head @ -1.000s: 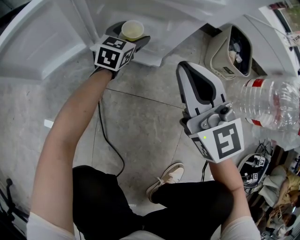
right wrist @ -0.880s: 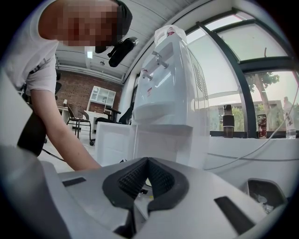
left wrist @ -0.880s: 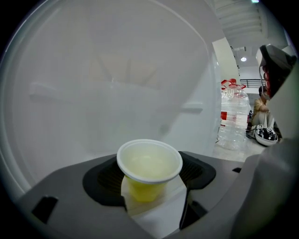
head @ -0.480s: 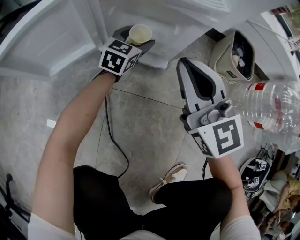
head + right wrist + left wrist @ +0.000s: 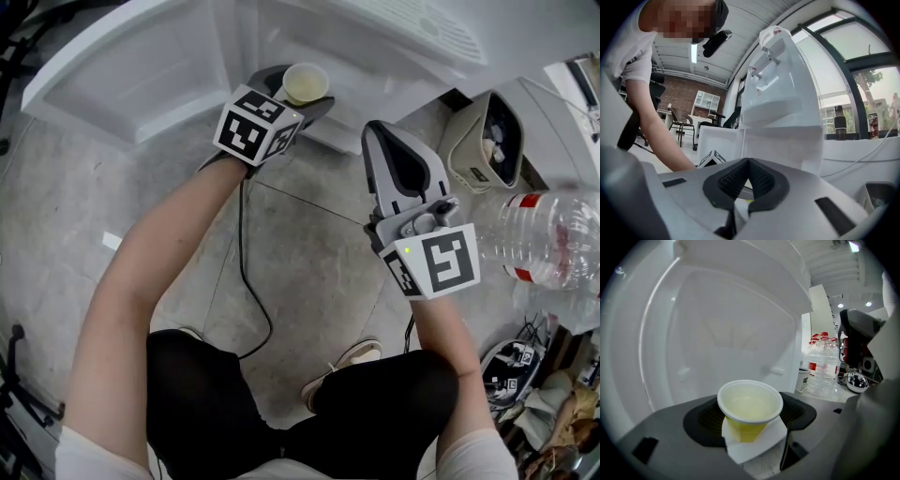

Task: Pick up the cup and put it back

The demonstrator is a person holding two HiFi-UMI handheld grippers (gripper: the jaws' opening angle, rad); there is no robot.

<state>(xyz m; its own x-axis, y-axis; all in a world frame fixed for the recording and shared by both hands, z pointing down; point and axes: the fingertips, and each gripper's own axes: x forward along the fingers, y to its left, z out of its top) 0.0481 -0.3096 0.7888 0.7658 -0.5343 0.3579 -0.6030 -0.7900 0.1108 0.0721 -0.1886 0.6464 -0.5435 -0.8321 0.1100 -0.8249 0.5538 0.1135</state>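
Note:
A small yellow cup [image 5: 306, 82] with a white rim stands upright between the jaws of my left gripper [image 5: 300, 91], close to the white dispenser [image 5: 187, 66]. In the left gripper view the dark pads [image 5: 705, 420] press on both sides of the cup [image 5: 750, 406], over a white ledge [image 5: 754, 448]. The left gripper [image 5: 751, 417] is shut on it. My right gripper [image 5: 391, 142] hangs over the floor to the right, apart from the cup. Its ribbed pads [image 5: 761, 180] meet at the tip, and the right gripper [image 5: 747, 183] holds nothing.
A big clear water bottle [image 5: 553, 239] with a red label lies at the right. A beige bin [image 5: 495, 141] stands behind it. A black cable [image 5: 246, 244] runs across the tiled floor [image 5: 309, 272]. The person's legs and a shoe [image 5: 349, 367] are below.
The left gripper and the cup between its jaws have shifted right in the head view. The right gripper has drifted slightly up. The whole scene has slid with the head.

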